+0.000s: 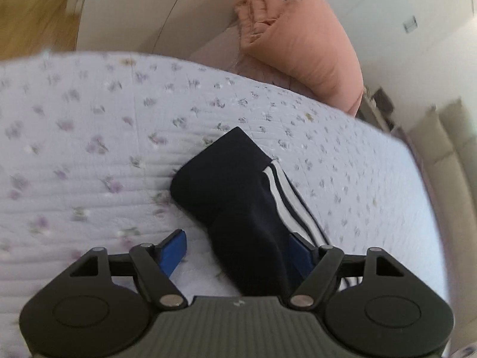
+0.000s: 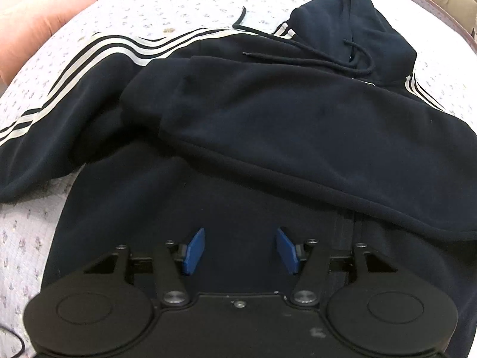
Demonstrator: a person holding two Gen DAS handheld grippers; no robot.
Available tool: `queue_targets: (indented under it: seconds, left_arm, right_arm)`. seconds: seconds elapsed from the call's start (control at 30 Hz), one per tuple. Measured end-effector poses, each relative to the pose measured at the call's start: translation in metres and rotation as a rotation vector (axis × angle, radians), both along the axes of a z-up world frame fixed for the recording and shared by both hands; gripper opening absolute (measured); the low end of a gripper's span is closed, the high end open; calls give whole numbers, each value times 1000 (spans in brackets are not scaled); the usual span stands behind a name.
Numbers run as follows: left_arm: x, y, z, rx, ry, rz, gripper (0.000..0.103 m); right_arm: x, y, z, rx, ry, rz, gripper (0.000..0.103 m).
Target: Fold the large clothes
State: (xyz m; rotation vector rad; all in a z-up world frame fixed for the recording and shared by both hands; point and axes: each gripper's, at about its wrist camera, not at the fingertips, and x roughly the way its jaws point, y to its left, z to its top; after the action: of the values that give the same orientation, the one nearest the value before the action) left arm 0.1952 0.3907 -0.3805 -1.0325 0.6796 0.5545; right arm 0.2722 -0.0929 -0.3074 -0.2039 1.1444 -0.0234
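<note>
With one sleeve [image 2: 268, 119] already folded across the hoodie [image 2: 208, 208] on the bed [image 1: 89, 119], the striped sleeve [image 1: 238, 185] remains outstretched, both the left gripper [image 1: 238, 253] and right gripper [image 2: 240, 250] spread apart, gripping nothing.

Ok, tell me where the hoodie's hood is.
In the right wrist view, the hood lies top right on the floral bedspread, drawstrings trailing left across the folded sleeve.

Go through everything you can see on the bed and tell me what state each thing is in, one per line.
Hoodie: spread on the bed, one sleeve folded across the chest.
Striped sleeve: stretched out on the quilt, its cuff lying flat.
Hood: lying flat, drawstrings loose.
Left tongs: open, the sleeve lying between the pads.
Right tongs: open above the hoodie's body, holding nothing.
Pink pillow: propped at the head of the bed.
</note>
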Motion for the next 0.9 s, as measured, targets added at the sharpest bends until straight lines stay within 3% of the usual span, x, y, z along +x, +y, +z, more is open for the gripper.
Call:
queue_targets:
  seconds: [0.13,0.23,0.27,0.3,0.37,0.43,0.6,0.7,0.8,0.9]
  left_arm:
    - [15,1,-8,28,-66,18,88]
    - [28,4,-11,66,-65,22,83]
    - [31,5,-9,92,-48,21,66]
    - [34,5,-6,118,-27,13,36]
    - [41,9,-7,127,-23,-36,18]
    - [41,7,3,147,-48,-50,17]
    - [41,-36,65,342,-164,-180,17]
    - [44,-80,106,430,-268,-299,17]
    - [52,-135,143,486,-381,-436,17]
    - [59,-190,167,500,-482,-566,17]
  right_arm:
    - [3,0,-2,-7,8,5,69]
    - [4,2,-3,-12,3,8,70]
    - [4,1,-2,-11,-1,7,70]
    - [2,1,-1,-10,-8,5,69]
    - [-1,0,4,4,-28,-3,63]
    - [-10,0,16,16,-76,-6,62]
    - [-33,-3,32,24,-179,8,58]
    - [-36,-9,21,55,-131,-9,54]
    - [-31,-18,1,94,-20,-23,54]
    - [-35,-37,27,182,-79,-42,53]
